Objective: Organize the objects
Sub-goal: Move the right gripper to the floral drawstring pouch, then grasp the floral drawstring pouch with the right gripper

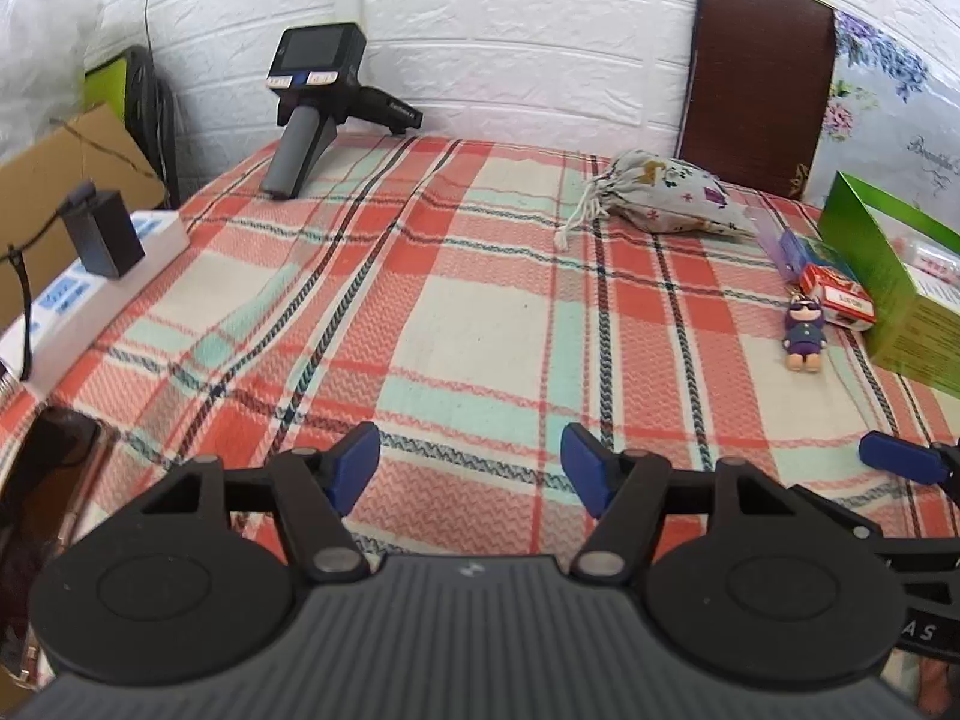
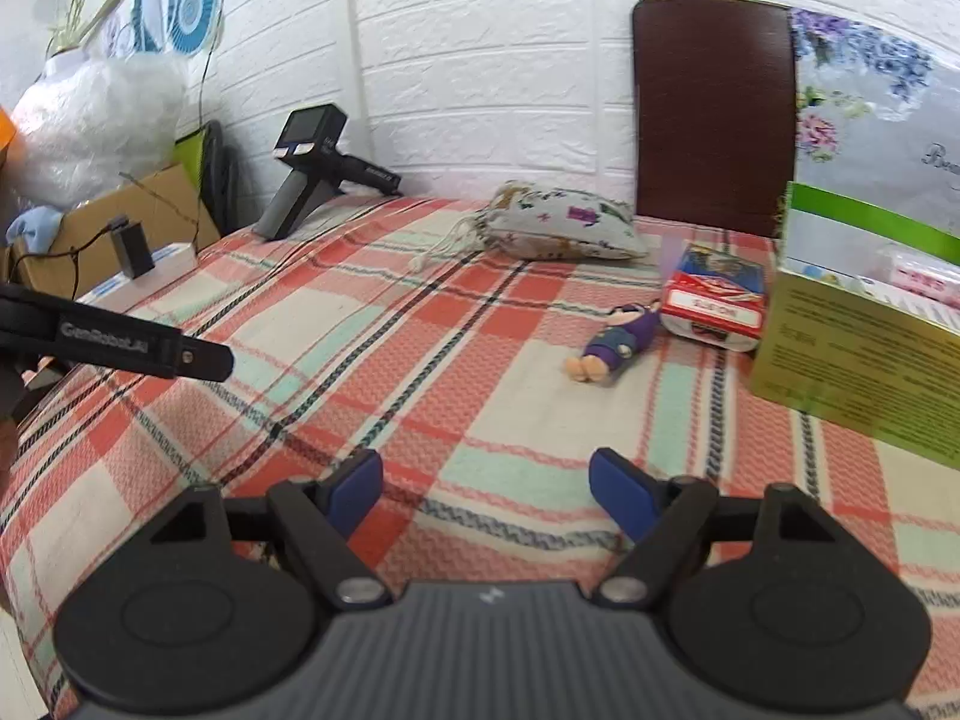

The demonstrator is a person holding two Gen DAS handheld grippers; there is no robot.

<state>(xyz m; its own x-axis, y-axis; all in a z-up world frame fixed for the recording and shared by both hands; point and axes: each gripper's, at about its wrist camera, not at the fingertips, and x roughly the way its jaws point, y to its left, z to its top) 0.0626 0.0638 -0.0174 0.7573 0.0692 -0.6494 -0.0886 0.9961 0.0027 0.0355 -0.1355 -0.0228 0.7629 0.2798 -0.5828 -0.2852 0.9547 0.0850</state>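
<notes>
A purple toy figure keychain [image 1: 805, 335] [image 2: 618, 339] lies on the plaid cloth [image 1: 456, 312] [image 2: 372, 360] next to a red card pack [image 1: 839, 295] [image 2: 714, 306]. An open green box [image 1: 894, 300] [image 2: 864, 336] stands at the right. A floral drawstring pouch [image 1: 666, 199] [image 2: 564, 228] lies at the back. My left gripper [image 1: 471, 474] is open and empty over the near cloth. My right gripper [image 2: 486, 501] is open and empty, in front of the toy; one of its fingers [image 1: 900, 457] shows in the left wrist view.
A black handheld device with a screen [image 1: 315, 102] [image 2: 312, 168] stands at the back left. A white power strip with a black plug [image 1: 102, 264] [image 2: 141, 264] lies at the left edge. A brown chair back [image 1: 756, 78] [image 2: 714, 114] and white wall stand behind.
</notes>
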